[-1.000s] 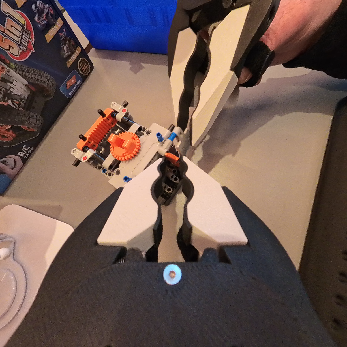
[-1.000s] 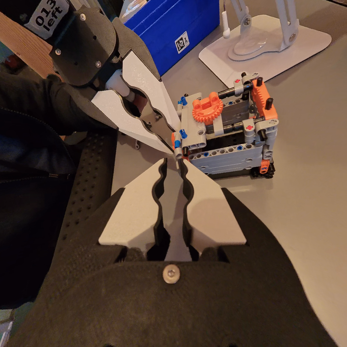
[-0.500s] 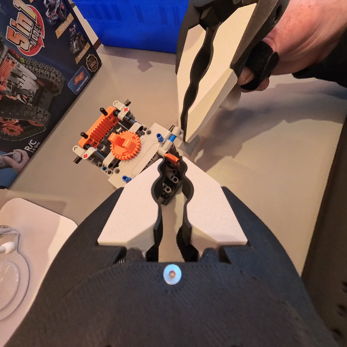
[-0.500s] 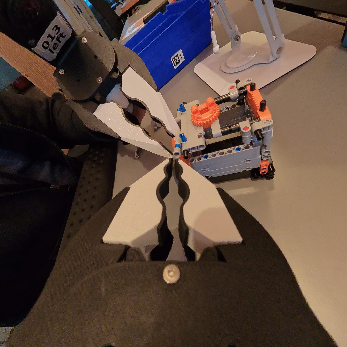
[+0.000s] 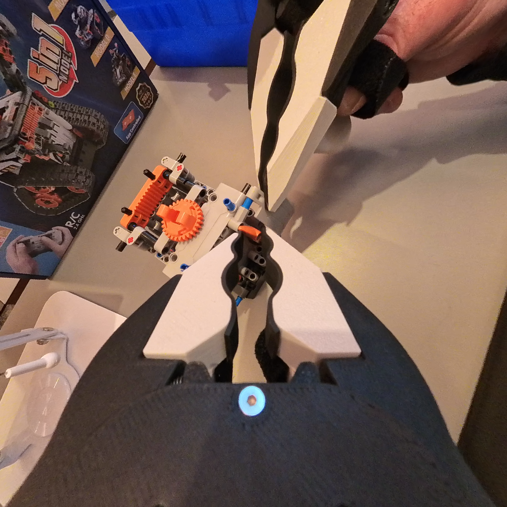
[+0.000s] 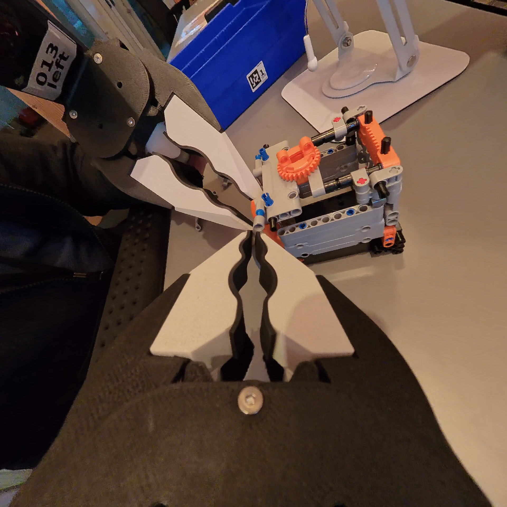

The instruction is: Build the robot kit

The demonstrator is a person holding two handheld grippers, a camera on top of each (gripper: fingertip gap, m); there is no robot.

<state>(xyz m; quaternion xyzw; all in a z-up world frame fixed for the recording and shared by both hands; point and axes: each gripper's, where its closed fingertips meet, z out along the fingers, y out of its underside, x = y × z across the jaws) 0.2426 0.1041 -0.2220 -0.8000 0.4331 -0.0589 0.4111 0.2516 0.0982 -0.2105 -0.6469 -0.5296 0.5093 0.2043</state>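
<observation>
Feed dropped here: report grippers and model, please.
Left gripper shut on model corner. Right gripper shut on grey piece beside it. Nothing in way.

Blue bin [image 6: 241, 55] w/ a square code sticker stands at the table's [image 6: 439, 274] far side, next to a white stand base [image 6: 384, 93] w/ clear disc and slanted white arms. Printed toy box [image 5: 60, 131], dark blue w/ tracked-vehicle pic, lies left of the brick model. Dark perforated mat [image 6: 131, 274] runs along the table's near edge.
</observation>
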